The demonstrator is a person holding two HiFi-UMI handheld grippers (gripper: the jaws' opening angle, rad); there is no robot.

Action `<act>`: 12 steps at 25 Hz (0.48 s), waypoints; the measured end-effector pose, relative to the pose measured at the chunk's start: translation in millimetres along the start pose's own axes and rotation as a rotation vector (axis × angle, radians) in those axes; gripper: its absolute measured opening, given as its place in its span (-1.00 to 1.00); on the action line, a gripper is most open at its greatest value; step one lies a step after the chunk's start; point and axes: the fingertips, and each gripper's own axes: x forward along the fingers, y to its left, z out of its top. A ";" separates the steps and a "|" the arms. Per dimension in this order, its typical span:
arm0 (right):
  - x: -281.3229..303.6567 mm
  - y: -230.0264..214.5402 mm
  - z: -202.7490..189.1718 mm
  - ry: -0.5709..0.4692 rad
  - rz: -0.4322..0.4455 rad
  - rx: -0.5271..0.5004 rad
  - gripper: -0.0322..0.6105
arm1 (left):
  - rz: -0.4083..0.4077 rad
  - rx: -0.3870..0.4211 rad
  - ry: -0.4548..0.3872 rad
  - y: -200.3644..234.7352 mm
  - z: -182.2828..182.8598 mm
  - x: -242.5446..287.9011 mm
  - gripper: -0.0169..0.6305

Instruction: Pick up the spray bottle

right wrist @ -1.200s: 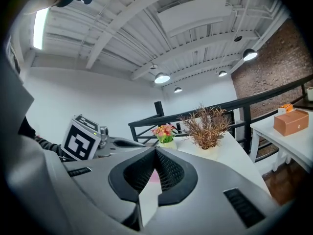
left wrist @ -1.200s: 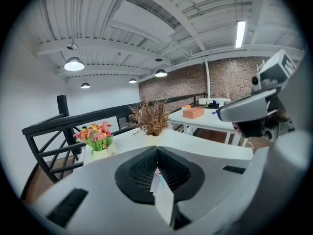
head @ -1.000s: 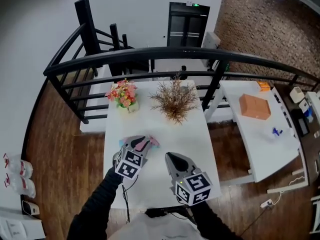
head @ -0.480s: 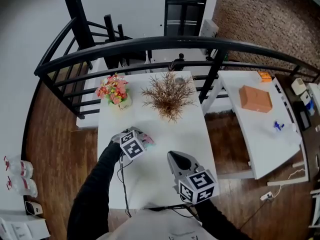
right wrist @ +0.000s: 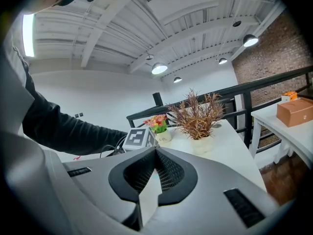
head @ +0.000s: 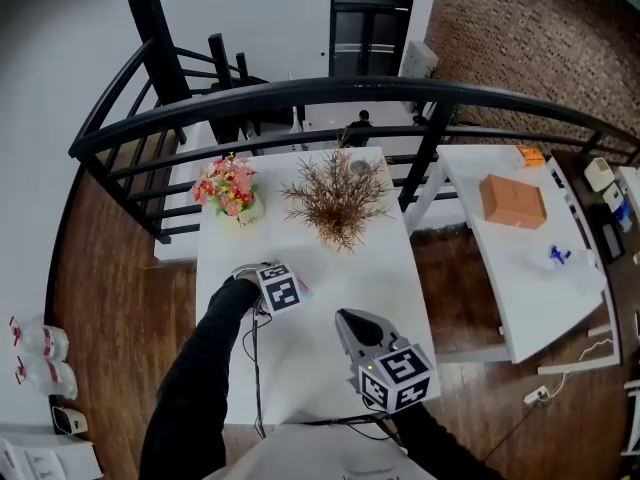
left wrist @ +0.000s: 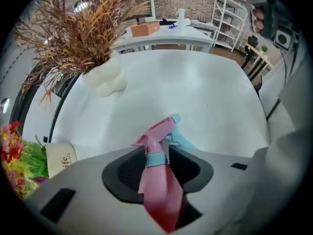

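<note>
White table (head: 330,268) fills the middle of the head view, with a black rail (head: 300,96) behind it. Two plants stand on it: one flower pot (head: 232,188) and one dry bush (head: 338,200). One side table (head: 520,288) at the right holds one orange box (head: 510,200). Over the white table the left gripper (head: 265,278) points down, and its cube hides its jaws. Close by is the right gripper (head: 348,320), not touching it.

From the left gripper view, one pink bottle (left wrist: 159,185) with a blue trigger sits between the jaws. They stand wide, and dark pad shows on both sides of it. Its bottom is cut off. Whether it rests on the table is hard to tell.

From the right gripper view, the jaw tips touch and hold nothing. One dark sleeve (right wrist: 68,129) reaches across, and the bottle is hidden.
</note>
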 end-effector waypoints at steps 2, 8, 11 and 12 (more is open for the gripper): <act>-0.9 -1.1 -0.3 -0.001 -0.008 0.003 -0.95 | -0.006 0.002 0.006 0.9 -0.7 3.0 -0.41; -5.4 -5.0 -0.6 -0.006 -0.034 0.008 -0.95 | -0.030 -0.034 0.008 1.5 -3.5 6.4 -0.37; -7.9 -1.8 -0.5 -0.012 -0.039 0.011 -0.95 | -0.061 -0.086 0.009 1.5 -4.4 6.8 -0.37; -9.2 0.2 0.0 -0.015 -0.039 0.011 -0.95 | -0.068 -0.107 0.010 1.9 -5.0 6.0 -0.38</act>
